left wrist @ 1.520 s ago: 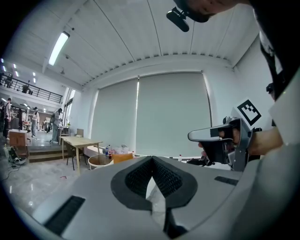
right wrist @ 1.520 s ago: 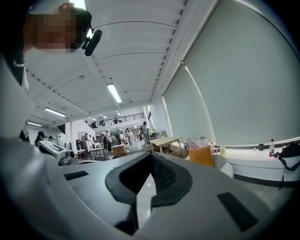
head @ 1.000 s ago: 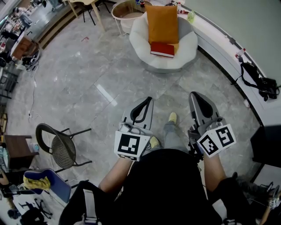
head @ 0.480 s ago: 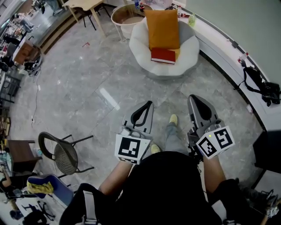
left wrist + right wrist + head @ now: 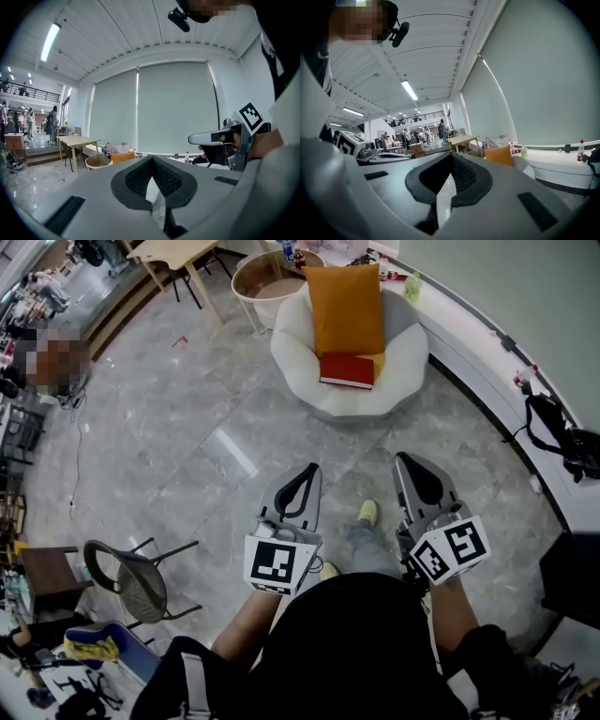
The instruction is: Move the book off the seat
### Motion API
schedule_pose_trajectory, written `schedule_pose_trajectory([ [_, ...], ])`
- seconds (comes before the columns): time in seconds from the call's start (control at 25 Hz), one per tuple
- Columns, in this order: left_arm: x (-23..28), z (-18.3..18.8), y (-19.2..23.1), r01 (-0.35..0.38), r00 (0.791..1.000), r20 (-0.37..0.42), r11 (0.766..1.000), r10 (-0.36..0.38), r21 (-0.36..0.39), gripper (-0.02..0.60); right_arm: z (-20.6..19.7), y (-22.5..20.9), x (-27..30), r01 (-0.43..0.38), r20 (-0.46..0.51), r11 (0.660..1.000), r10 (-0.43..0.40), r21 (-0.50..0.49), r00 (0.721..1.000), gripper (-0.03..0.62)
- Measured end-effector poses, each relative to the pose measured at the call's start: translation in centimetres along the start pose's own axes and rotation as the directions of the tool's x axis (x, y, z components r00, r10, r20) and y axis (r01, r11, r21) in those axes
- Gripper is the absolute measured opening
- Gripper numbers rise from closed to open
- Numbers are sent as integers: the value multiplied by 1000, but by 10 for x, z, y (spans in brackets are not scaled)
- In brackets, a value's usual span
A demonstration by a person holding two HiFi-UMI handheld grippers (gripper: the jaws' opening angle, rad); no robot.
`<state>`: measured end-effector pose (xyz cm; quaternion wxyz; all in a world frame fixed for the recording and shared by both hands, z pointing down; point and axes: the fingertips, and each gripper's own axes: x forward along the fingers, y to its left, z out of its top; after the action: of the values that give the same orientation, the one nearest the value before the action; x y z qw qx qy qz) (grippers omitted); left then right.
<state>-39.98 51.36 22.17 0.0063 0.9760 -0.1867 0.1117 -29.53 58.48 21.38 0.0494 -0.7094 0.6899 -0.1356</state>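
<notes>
— Listing item one: where is the book (image 5: 347, 370) entered?
— Upper centre of the head view, laid flat on the white seat (image 5: 298, 362), just below an orange cushion (image 5: 346, 296).
— And the grippers?
— Left gripper (image 5: 306, 474) and right gripper (image 5: 409, 465) are recorded at lower centre, well apart from the book. Both pairs of jaws are seen pressed together, with nothing between them.

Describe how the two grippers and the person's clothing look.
The left gripper and the right gripper have light grey shells with dark ridged pads. Each carries a white cube with black square markers. The person wears a black short-sleeved top.
</notes>
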Motion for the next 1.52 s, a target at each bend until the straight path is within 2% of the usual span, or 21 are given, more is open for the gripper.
schedule_pose_trajectory([
  [0.16, 31, 13, 14, -37, 999, 15, 999, 37, 0, 5, 11, -24, 22, -9, -4, 1000, 9, -6, 1000, 8],
  [0.36, 76, 32, 16, -44, 999, 32, 999, 44, 5, 5, 24, -60, 38, -13, -3, 1000, 13, 6, 1000, 8],
  [0.52, 102, 40, 13, -51, 999, 18, 998, 51, 32, 5, 34, -85, 48, -26, 5, 1000, 25, 17, 1000, 8],
  [0.68, 124, 46, 15, -76, 997, 21, 997, 75, 22, 5, 40, -104, 60, -50, 12, 999, 50, 19, 999, 8],
  [1.04, 146, 54, 15, -110, 993, 30, 994, 110, 13, 5, 49, -125, 78, -105, 25, 994, 104, 21, 994, 8],
  [1.52, 162, 72, 9, -103, 993, 62, 994, 101, 28, 5, 57, -140, 81, -96, 32, 995, 96, 0, 995, 8],
])
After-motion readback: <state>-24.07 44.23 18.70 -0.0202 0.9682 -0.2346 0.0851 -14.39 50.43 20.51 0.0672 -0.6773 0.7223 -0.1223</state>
